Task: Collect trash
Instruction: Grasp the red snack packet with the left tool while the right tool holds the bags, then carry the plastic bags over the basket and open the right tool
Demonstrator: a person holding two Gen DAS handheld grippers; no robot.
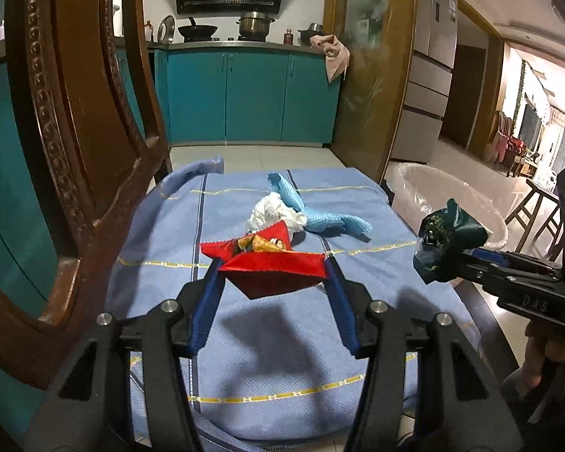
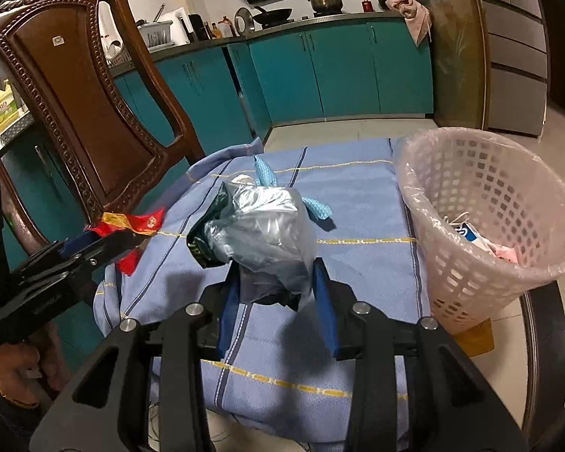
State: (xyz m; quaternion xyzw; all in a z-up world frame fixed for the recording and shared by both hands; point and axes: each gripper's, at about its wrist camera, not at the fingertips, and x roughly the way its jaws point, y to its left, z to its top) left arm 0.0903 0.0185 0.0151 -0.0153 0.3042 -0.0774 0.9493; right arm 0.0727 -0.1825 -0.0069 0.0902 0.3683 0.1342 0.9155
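- Now, farthest to your left stands the carved dark-brown wooden chair (image 2: 86, 86), its back rising beside the table's (image 2: 542, 324) edge.
- Your left claw (image 1: 271, 263) is pinching a crumpled red foil snack wrapper (image 1: 271, 267) with yellow print; its blue pads (image 1: 207, 301) press the wrapper from both sides, and the wrapper hangs clear above the cloth, casting a shadow below.
- Under both claws lies the light-blue cloth with dark-blue and yellow stripes (image 1: 267, 339), spread over the table.
- On that cloth, just beyond the red wrapper, rests a wad of white crumpled tissue (image 1: 271, 211), touching a twisted pale-blue textured rag (image 1: 320, 214) that lies to its right.
- Your right claw (image 2: 278, 282) is pinching a crumpled dark-green and silver foil bag (image 2: 260, 233); the bag bulges up between the blue fingers (image 2: 326, 309), lifted off the cloth.
- Seen from the left wrist, that same green bag (image 1: 448, 241) hangs near the rim of the bin.
- Farthest right sits the pale-pink plastic lattice wastebasket (image 2: 489, 218) lined with a clear bag, at the cloth's right edge, with some paper scraps already inside.
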